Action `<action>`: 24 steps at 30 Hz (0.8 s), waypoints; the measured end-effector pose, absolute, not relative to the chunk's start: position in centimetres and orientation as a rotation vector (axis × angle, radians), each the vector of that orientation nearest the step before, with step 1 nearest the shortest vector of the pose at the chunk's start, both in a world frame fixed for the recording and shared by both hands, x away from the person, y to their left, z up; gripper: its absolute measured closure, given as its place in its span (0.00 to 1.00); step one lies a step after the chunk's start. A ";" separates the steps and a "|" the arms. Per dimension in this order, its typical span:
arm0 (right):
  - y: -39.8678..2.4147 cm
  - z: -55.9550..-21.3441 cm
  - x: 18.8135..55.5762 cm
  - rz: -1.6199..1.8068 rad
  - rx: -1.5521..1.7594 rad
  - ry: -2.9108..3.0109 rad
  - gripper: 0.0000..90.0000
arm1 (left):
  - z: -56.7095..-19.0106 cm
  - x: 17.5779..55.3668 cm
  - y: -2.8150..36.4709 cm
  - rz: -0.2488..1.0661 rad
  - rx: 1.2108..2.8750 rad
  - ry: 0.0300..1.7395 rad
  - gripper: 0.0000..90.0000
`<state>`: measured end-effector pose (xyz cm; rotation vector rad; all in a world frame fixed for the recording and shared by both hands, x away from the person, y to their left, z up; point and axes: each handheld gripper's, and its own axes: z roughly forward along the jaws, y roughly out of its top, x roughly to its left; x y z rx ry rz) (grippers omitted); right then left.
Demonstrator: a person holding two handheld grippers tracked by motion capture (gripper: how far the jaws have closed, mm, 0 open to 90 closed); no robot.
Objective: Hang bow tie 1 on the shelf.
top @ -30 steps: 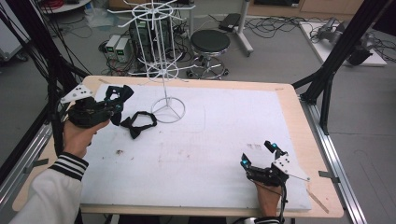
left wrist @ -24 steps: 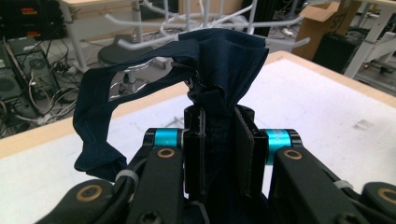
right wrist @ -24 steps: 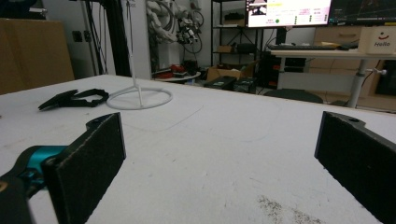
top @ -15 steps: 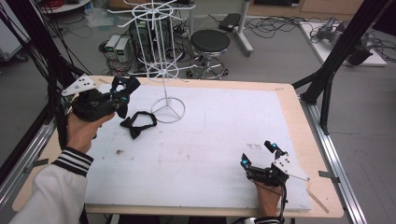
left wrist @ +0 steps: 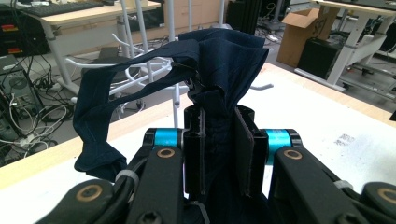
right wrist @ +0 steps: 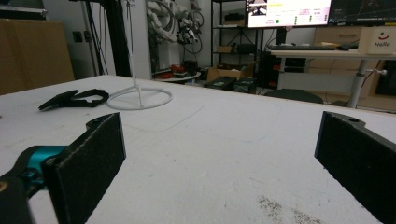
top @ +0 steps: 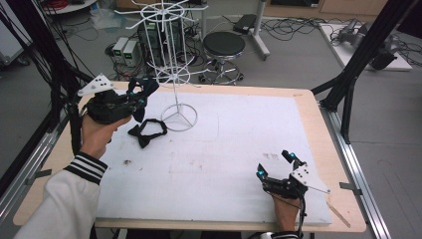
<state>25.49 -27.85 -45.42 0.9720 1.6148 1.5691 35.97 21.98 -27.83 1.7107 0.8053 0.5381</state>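
My left gripper [top: 142, 94] is raised above the table's far left, shut on a dark navy bow tie [top: 145, 87]. In the left gripper view the navy bow tie [left wrist: 224, 60] bunches between the pads, and its strap [left wrist: 98, 116] loops out to the left. A black bow tie [top: 147, 130] lies flat on the white mat [top: 234, 144] beside the base of the white wire rack [top: 174, 74]. My right gripper [top: 275, 167] rests near the front right edge, open with nothing between its pads. The right gripper view shows the black bow tie [right wrist: 74, 99] and the rack's ring base [right wrist: 139, 98] far off.
The white mat covers a wooden table [top: 326, 149]. A black stool [top: 224, 45], cables and boxes stand on the floor behind the table. Black frame struts [top: 358, 64] rise at the far right. A wooden stick [top: 341, 214] lies at the front right corner.
My left gripper has risen and moved right toward the wire rack, carrying the navy bow tie. The right gripper and the black bow tie have stayed put.
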 end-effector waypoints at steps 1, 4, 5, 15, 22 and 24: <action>-27.9 -45.4 25.5 1.570 0.970 1.615 0.01 | -27.8 36.0 21.8 0.538 1.709 0.805 0.83; -27.9 -45.4 25.5 1.571 0.968 1.614 0.01 | -27.8 36.2 21.6 0.537 1.713 0.803 0.83; -27.9 -45.4 25.5 1.571 0.970 1.614 0.01 | -27.8 36.3 21.5 0.536 1.714 0.802 0.83; -27.9 -45.4 25.5 1.569 0.972 1.614 0.01 | -28.2 37.1 20.6 0.537 1.743 0.803 0.83; -27.9 -45.4 25.5 1.573 0.976 1.612 0.01 | -28.5 37.4 20.1 0.535 1.761 0.811 0.83; -27.9 -45.4 25.5 1.575 0.975 1.610 0.01 | -28.6 37.5 20.0 0.537 1.768 0.813 0.83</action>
